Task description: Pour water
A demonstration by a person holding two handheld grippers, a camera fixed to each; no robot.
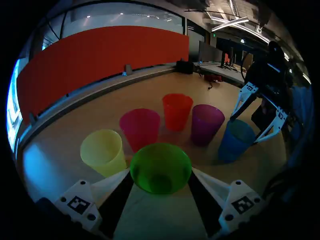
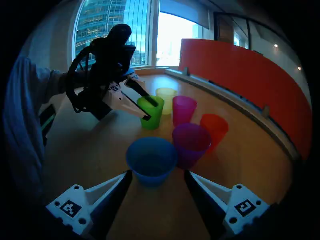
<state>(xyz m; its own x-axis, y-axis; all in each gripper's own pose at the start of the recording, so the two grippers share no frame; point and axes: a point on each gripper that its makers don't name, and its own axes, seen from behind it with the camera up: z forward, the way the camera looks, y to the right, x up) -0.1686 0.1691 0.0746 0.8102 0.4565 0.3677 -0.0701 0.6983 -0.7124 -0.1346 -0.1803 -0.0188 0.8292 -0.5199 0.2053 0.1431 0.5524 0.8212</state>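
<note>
Cups [image 1: 176, 112] clustered on table [image 1: 100, 108] — front cup [image 1: 160, 160] inside left hand-held gripper [image 1: 161, 171], others behind

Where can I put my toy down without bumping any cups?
In the right gripper view, bare table lies right of the orange cup, toward the red wall, and left of the blue cup, toward the sleeve. The middle is crowded: green, yellow, pink and purple cups stand close together.

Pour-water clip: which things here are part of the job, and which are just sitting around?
In the job:
- green cup, between the fingers of the left gripper
- blue cup, between the fingers of the right gripper

Just standing by, on the wooden table:
- yellow cup
- pink cup
- orange cup
- purple cup
</note>
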